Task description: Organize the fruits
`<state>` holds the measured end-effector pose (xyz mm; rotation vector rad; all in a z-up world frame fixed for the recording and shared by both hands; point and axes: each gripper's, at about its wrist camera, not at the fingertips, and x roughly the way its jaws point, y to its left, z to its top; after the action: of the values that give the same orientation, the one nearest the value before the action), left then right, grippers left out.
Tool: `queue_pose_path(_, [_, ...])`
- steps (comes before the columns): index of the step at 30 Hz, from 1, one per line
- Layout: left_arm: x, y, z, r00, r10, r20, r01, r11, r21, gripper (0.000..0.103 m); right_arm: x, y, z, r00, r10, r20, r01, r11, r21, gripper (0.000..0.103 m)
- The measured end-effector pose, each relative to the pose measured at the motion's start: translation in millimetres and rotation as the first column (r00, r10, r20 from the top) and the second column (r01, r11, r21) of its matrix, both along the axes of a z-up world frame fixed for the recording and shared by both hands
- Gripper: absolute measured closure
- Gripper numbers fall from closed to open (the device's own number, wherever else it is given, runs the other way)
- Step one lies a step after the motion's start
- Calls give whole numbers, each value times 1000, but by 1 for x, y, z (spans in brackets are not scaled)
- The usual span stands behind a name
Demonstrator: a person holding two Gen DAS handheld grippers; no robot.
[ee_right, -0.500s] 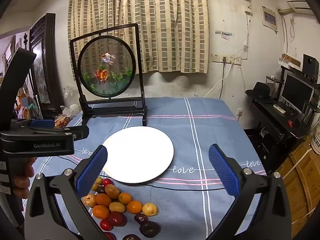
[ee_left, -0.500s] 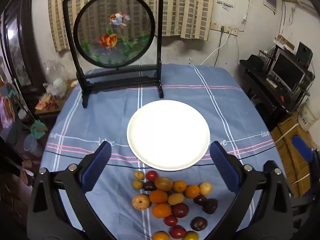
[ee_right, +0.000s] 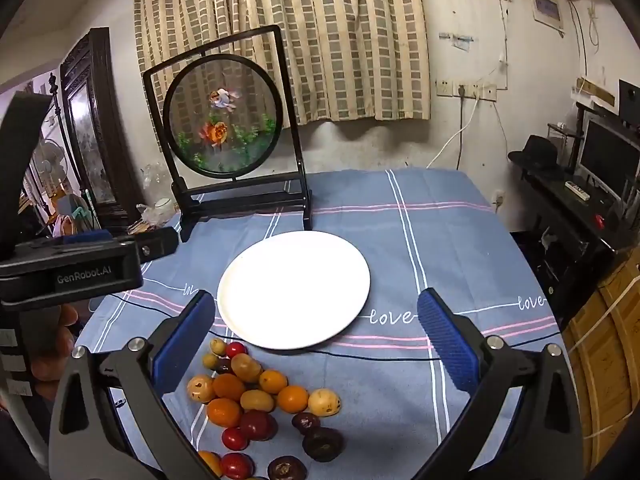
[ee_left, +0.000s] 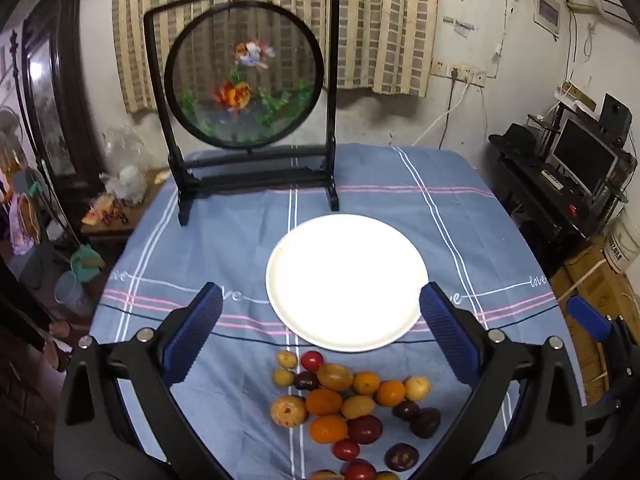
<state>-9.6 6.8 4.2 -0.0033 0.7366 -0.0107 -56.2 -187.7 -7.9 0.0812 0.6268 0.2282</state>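
Left wrist view: the left gripper (ee_left: 320, 334) hangs with jaws wide apart and nothing between them, above a heap of small orange, yellow, red and dark fruits (ee_left: 352, 404) lying on the blue striped tablecloth (ee_left: 460, 216), just beside the round white plate (ee_left: 347, 282).

Right wrist view: the right gripper (ee_right: 316, 332) likewise stands spread and unloaded; the fruits (ee_right: 260, 404) lie low and left, near the plate (ee_right: 294, 288).

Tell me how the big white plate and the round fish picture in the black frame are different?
The round white plate lies flat on the blue cloth; the round goldfish picture in its black frame stands upright behind it. The plate is plain, solid white and bare; the picture is see-through, with the curtain showing behind colourful fish and green plants. Both are round and sit on the same table.
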Motion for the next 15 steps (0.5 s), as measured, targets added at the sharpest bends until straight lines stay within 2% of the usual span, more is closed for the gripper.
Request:
queue_pose_path(5, [-2,1,-2,1000,-8,2,8,1000,-2,3,-4,-7,0,1000,-18,13,17,999,35,1])
queue_pose_path(9, [0,4,-5,1000,-28,-12,27,999,-26,3,-16,-11,11,989,-70,132,66,997,35,1])
queue_pose_path(12, [-1,2,-4,999,-30,-10,30,999,-42,3,-25,-15,18,973,-94,211,81,994,70,1])
queue_pose_path(15, [-4,5,-3,999,-51,-7,51,994,-98,3,-23,-21,20,978,-78,194,62,994,87,1])
